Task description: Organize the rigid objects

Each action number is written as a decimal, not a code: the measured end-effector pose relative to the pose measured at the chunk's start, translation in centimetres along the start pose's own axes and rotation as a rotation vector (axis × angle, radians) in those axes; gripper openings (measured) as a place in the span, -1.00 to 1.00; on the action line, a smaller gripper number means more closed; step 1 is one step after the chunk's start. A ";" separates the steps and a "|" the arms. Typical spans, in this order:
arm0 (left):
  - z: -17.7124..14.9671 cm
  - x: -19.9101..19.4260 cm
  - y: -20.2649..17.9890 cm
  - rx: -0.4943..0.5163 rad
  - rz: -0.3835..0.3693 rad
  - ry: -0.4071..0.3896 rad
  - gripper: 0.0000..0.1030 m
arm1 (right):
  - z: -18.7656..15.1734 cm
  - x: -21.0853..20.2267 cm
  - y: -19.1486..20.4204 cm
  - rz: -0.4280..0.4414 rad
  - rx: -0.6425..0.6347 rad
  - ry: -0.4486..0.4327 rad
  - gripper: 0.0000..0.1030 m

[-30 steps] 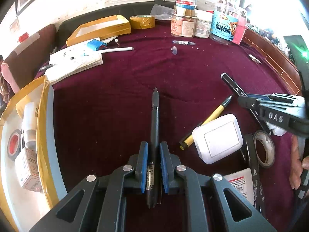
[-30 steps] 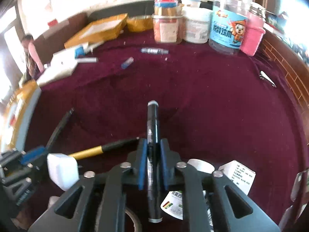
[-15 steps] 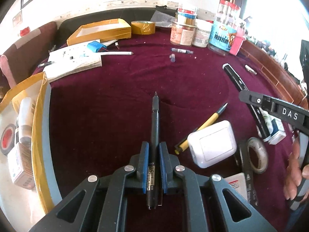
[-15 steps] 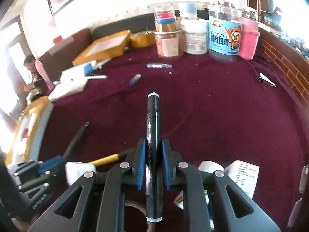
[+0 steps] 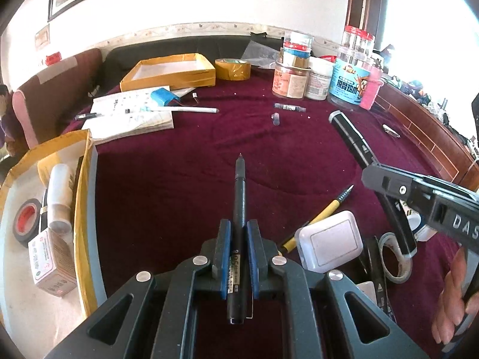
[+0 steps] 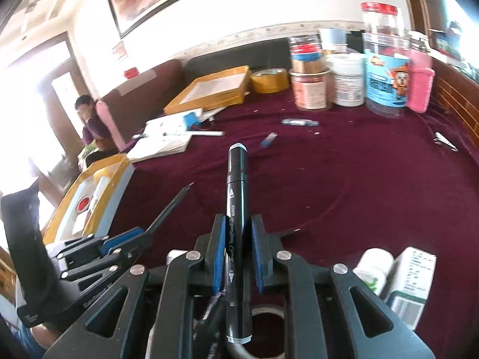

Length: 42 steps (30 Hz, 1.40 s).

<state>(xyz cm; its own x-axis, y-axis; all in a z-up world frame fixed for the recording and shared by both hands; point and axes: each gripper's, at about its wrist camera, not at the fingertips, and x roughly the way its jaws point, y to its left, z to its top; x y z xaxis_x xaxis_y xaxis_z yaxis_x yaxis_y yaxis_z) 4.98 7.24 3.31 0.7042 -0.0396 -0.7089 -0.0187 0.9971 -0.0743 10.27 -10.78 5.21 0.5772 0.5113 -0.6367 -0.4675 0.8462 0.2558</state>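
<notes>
Since the earlier frame the right gripper (image 6: pixel 236 254) has lifted and tipped back, so more of the wall shows beyond it, and its marker (image 6: pixel 236 209) now hangs clear above the maroon bench (image 6: pixel 359 179). The left gripper (image 5: pixel 238 249) has barely shifted. It is clamped tight on a slim black pen (image 5: pixel 239 197), which runs straight out ahead between the blue pads with its tip off the cloth. The right gripper is likewise closed hard on the thick black marker, whose capped end points forward. Just right of the left gripper lie a white switch plate (image 5: pixel 329 243) and a yellow pencil (image 5: pixel 321 217), touching each other, with a roll of tape (image 5: pixel 395 257) further right. To its left sits a yellow tray (image 5: pixel 80 209) holding a red-cored tape roll, a white bottle and a small box. Far ahead stand jars (image 5: pixel 290 79) and a second yellow tray (image 5: pixel 170 73).
</notes>
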 end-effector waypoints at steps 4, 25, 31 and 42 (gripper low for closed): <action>-0.1 -0.2 -0.4 0.018 0.009 -0.011 -0.80 | -0.2 0.2 0.5 0.007 -0.019 0.011 -0.70; -0.4 -2.8 -0.5 0.011 0.026 -0.068 -0.80 | -0.3 -0.5 0.2 0.020 0.005 -0.024 -0.70; -0.9 -4.9 0.4 -0.011 0.004 -0.078 -0.80 | -0.2 -1.0 0.3 0.017 0.017 -0.034 -0.70; -0.9 -8.8 4.1 -0.084 -0.008 -0.134 -0.80 | -0.3 -2.0 3.5 0.089 0.025 -0.022 -0.69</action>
<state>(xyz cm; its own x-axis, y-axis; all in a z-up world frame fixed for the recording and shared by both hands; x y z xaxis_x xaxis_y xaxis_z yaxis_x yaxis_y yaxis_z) -1.95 11.60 8.59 0.7929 -0.0323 -0.6086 -0.0684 0.9876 -0.1416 7.24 -8.92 7.14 0.5485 0.5875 -0.5950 -0.5011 0.8006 0.3286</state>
